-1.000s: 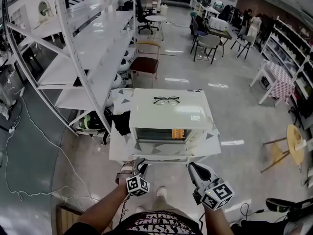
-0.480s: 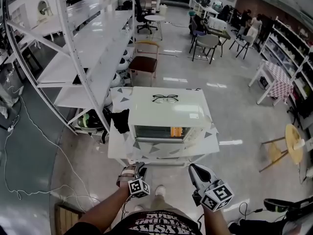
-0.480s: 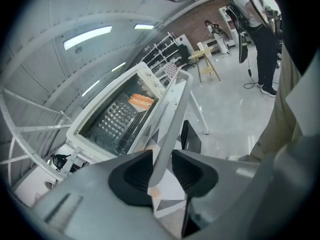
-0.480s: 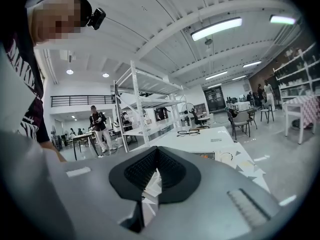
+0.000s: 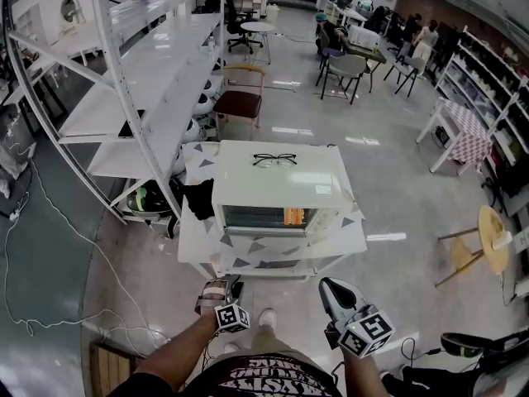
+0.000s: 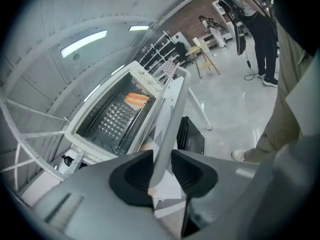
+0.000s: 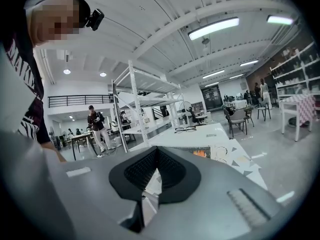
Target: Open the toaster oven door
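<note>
toaster oven [image 5: 277,190] on white table [image 5: 198,246] | door [image 5: 263,217] faces near edge, looks shut, long axis left-right | left gripper [image 5: 221,286] slightly spread, empty | right gripper [image 5: 326,284] pressed together, empty | both short of near edge, door straight ahead, neither clearly nearer

From the head view the toaster oven [image 5: 248,184] door is too small for us to find a handle on it, and we cannot name the orange patch [image 5: 293,216] behind its glass, nor the dark bundle [image 5: 201,198] at the oven's 9 o'clock. The picture's edge cuts off the person's torso [image 5: 260,380] at 6 o'clock. In the left gripper view the table edge [image 6: 167,119] crosses the jaws' gap. Touching or apart? We cannot tell.
</note>
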The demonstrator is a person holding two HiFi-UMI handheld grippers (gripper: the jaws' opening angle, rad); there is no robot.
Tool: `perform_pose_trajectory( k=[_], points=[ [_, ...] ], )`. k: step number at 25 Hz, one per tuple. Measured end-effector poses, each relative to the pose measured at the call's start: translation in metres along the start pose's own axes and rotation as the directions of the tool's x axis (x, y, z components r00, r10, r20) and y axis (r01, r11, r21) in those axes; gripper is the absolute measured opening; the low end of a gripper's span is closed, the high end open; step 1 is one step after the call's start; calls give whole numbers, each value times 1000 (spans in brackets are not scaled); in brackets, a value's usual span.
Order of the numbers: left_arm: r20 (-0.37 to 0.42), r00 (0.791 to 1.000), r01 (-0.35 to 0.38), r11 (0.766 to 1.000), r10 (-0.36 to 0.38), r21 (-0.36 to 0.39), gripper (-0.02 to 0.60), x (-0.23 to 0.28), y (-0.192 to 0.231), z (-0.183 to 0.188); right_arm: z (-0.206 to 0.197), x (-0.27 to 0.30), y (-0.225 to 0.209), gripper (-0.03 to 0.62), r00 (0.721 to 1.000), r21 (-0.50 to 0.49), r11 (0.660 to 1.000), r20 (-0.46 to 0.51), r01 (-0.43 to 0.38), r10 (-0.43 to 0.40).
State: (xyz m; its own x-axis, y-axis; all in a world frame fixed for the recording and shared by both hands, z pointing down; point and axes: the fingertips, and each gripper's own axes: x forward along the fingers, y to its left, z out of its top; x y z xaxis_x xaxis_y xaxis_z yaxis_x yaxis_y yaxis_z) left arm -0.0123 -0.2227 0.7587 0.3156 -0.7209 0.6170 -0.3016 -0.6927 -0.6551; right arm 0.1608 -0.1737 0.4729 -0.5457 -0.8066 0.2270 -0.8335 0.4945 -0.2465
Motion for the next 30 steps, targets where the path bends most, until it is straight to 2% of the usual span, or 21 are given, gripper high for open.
perform_pose_trajectory(
  k=[10, 16, 21, 25, 30],
  points=[
    [36, 999, -39, 999, 38, 30, 118, 6, -21, -10, -6, -7, -4, 26, 1000, 5, 1000, -15, 17, -17],
    [55, 998, -36, 999, 34, 36, 150, 12, -38, -13, -11, -9, -6, 26, 999, 2, 1000, -38, 25, -25],
    [64, 998, -4, 1000, 2, 31, 212, 15, -55, -19, -15, -7, -4, 26, 998, 0, 1000, -57, 20, -20],
    [64, 998, 18, 1000, -19, 5, 230, 16, -64, -25, -17, -6, -2, 26, 998, -1, 1000, -67, 21, -21],
    [17, 998, 67, 995, -66, -68, 230, 16, -83, -44, -22, -5, 4, 26, 996, -1, 1000, -83, 13, -13]
  ],
)
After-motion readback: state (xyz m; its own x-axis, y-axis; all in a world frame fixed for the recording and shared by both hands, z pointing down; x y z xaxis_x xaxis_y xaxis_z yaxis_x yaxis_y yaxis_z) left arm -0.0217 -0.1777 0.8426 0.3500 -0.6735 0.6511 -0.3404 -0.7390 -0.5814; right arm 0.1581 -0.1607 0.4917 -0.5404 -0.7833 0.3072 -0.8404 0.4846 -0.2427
